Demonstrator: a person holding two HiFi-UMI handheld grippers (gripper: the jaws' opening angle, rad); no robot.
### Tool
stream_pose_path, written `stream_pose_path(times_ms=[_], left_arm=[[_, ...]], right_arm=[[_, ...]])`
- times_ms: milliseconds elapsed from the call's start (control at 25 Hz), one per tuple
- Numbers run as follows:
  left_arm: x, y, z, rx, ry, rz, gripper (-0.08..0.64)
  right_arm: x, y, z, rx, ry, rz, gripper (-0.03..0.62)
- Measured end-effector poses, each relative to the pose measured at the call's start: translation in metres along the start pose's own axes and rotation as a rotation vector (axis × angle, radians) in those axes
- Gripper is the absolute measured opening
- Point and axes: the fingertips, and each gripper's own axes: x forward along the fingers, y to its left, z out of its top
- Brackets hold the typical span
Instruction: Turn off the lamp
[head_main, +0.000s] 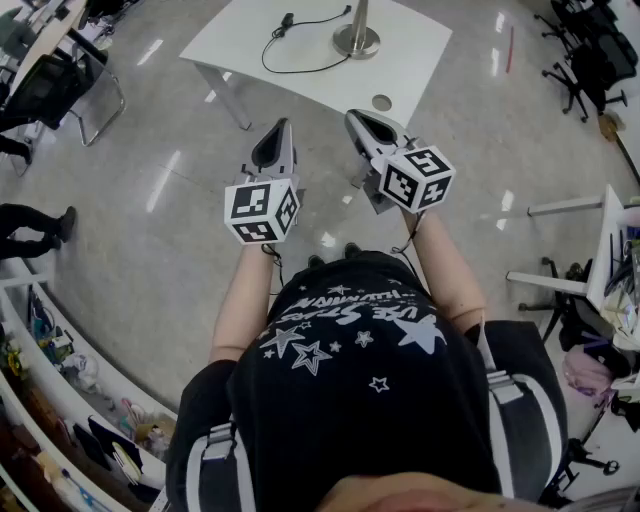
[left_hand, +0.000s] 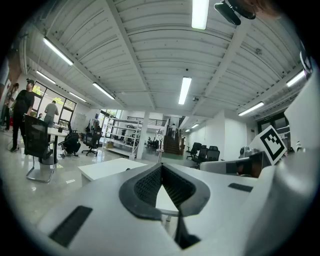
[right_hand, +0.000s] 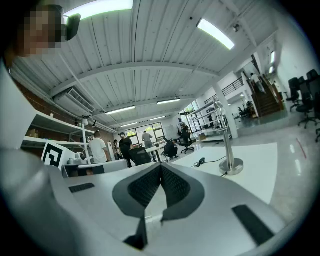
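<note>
Just short of the table's (head_main: 235, 45) near edge, held level: left hand-held gripper (head_main: 284, 124), jaws together, nothing between them. On the table beyond it: black cord with switch (head_main: 287, 20). Beside the table's near edge again: right hand-held gripper (head_main: 352, 114), jaws likewise together and empty. On the table beyond that: lamp (head_main: 356, 40), round metal base and pole.

The person wears a black short-sleeved T-shirt (head_main: 360, 370) printed with white stars and lettering, under grey-white shoulder straps (head_main: 505, 400), while the left gripper (head_main: 285, 123) and right gripper (head_main: 352, 114) are pale grey with black-and-white marker cubes (head_main: 262, 210).
</note>
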Motion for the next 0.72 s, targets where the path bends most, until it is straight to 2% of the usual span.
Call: stream_pose_path(times_ms=[280,440,720], left_arm=[[-0.030,0.022,-0.006,-0.007,0.025,0.022,0.011],[-0.027,0.022,-0.009,-0.020,0.024,0.023,0.011],[-0.013,0.020,-0.015,0.008,0.037,0.034,0.011]], right_arm=[[0.006,0.024,-0.021,0.036,0.026,0.005,0.006],[0.003,0.020,-0.025,0.032,0.048,0.001,0.006],[0.022,-0.003,-0.018,0.039,0.049,0.027,0.006]])
